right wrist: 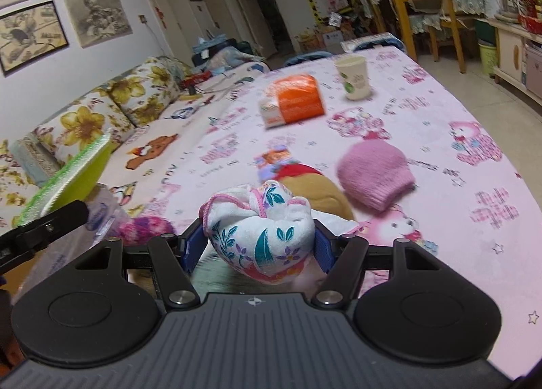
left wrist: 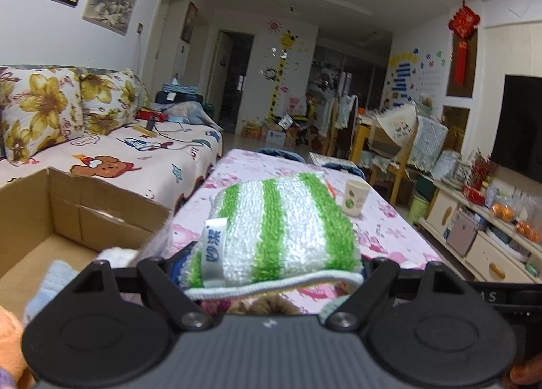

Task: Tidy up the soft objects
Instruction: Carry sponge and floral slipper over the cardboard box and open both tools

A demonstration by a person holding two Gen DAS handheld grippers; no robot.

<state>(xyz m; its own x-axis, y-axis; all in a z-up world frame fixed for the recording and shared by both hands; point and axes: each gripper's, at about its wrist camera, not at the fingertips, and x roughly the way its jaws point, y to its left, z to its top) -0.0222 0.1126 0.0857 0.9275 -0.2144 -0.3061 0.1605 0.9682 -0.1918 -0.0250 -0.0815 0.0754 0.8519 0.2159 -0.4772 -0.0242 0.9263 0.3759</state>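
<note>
Left wrist view: the left gripper [left wrist: 271, 265] jaws clamp a green-striped cloth [left wrist: 277, 229], held above the desk [left wrist: 389, 236] beside the cardboard box [left wrist: 67, 216]. Right wrist view: the right gripper [right wrist: 259, 246] jaws clamp a floral cloth [right wrist: 261, 226] above the desk, near the pink mitten [right wrist: 374, 173].

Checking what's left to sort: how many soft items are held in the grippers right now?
2. The green-and-white striped scrubbing pad sits clamped in the left hand-held gripper; the bunched white floral cloth sits in the right hand-held gripper. More soft things lie on the table.
</note>
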